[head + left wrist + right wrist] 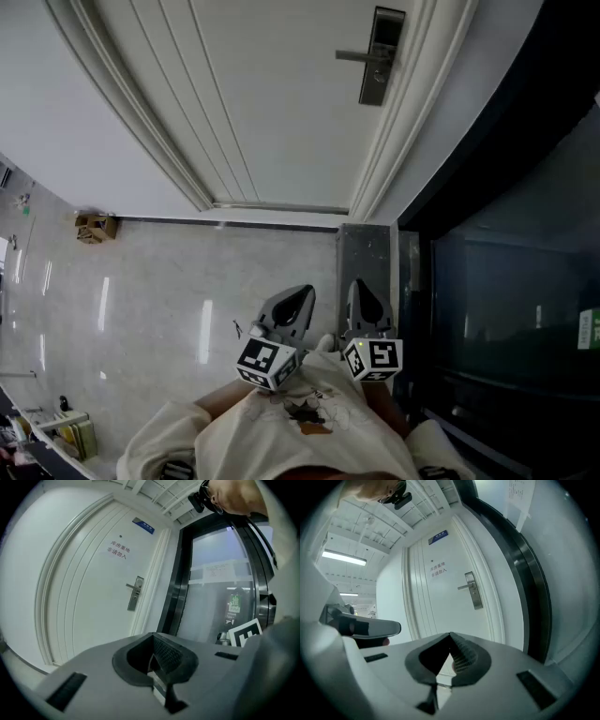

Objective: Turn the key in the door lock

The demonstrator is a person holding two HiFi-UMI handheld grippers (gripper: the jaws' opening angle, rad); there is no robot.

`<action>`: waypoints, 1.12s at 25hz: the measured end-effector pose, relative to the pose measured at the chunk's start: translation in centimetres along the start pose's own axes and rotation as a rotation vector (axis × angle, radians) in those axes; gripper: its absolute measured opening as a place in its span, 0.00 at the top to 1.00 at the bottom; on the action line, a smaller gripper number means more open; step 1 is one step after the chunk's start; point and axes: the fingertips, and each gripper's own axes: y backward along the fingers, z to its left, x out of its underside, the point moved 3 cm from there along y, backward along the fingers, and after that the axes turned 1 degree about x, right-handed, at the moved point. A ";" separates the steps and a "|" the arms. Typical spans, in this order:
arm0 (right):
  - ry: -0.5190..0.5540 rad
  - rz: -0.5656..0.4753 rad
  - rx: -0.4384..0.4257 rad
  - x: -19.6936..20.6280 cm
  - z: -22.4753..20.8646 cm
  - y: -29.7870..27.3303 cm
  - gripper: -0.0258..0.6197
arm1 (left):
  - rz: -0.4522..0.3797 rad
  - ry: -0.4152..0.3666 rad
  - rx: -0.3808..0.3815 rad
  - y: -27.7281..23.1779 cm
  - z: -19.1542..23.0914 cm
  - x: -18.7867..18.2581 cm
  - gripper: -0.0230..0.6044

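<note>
A white door [272, 103] stands ahead, some way off. Its metal lock plate with a lever handle [378, 56] is at the door's right edge, also in the left gripper view as the lock plate [135, 594] and in the right gripper view as the lock plate [473, 590]. No key can be made out at this distance. My left gripper [296, 302] and right gripper [365, 294] are held side by side close to my body, far short of the door. The left gripper [152, 638] and the right gripper [450, 637] are both shut with nothing between the jaws.
A dark glass partition [506, 281] with a black frame runs along the right of the door. A small cardboard box [96, 227] lies on the glossy stone floor [187, 281] by the left wall. A blue sign [143, 525] sits high on the door.
</note>
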 end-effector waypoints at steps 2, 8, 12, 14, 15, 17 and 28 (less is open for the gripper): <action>-0.007 0.005 -0.012 0.0 -0.3 -0.1 0.96 | 0.001 0.005 -0.008 -0.3 -0.2 0.0 0.96; -0.024 0.012 -0.001 0.2 -2.3 0.3 0.96 | 0.027 0.019 -0.006 -1.7 -1.1 0.8 0.96; -0.125 0.004 -0.029 0.4 -4.6 0.7 0.96 | 0.045 0.019 -0.005 -3.1 -2.1 1.1 0.96; -0.122 -0.019 -0.035 0.3 -5.8 0.7 0.96 | 0.055 0.008 -0.018 -3.8 -2.0 1.2 0.96; -0.089 -0.027 -0.028 0.4 -6.3 0.7 0.96 | 0.064 0.005 -0.032 -4.0 -1.7 1.5 0.96; -0.002 -0.015 -0.005 1.1 -7.4 0.5 0.95 | 0.096 0.023 -0.068 -4.6 -1.1 2.6 0.96; 0.114 0.069 0.041 0.7 -9.1 -8.2 0.95 | 0.141 0.112 -0.002 -13.1 5.7 1.7 0.96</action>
